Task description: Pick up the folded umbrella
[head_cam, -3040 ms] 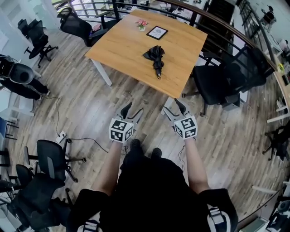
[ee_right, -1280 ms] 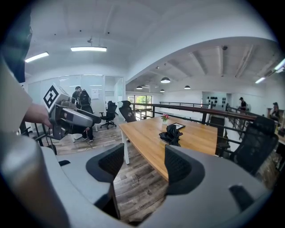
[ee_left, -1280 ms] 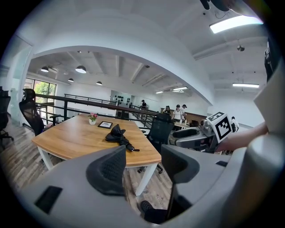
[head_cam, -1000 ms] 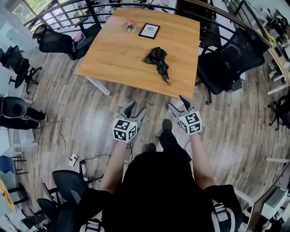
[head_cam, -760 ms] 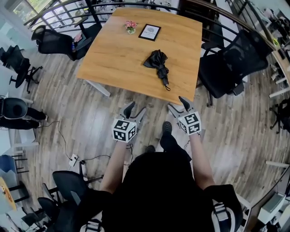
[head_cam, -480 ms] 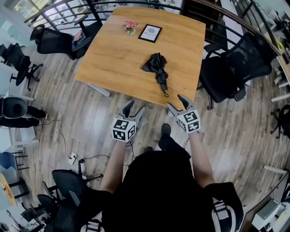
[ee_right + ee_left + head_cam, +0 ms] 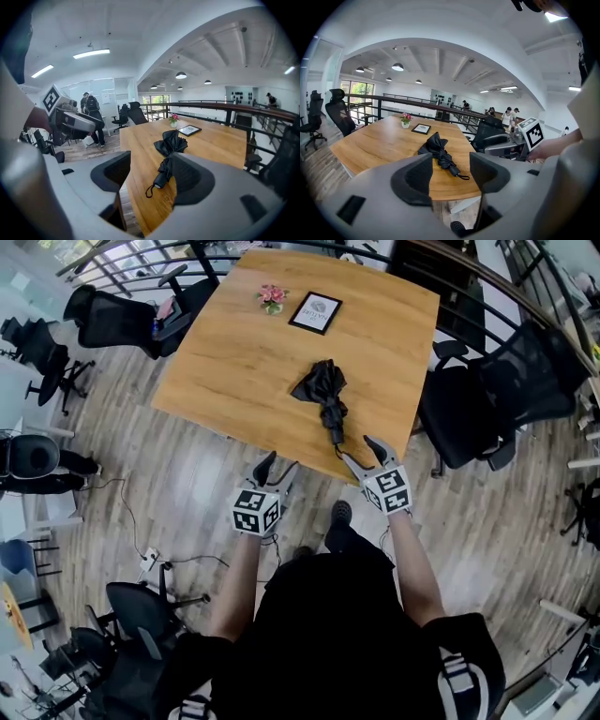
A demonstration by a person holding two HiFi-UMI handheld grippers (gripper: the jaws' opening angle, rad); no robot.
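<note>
Claws of both grippers are held spread with nothing between them: the right gripper at the near edge of the table, the left gripper just short of it. The folded umbrella lies on the table, its handle toward that edge. The handle should be straddled squarely before closing, and the loose strap avoided.

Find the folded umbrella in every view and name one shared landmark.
Head view: umbrella on the table, above centre.
Left gripper view: umbrella just below centre.
Right gripper view: umbrella slightly below and right of centre.
Shared landmark: the picture frame behind it.
</note>
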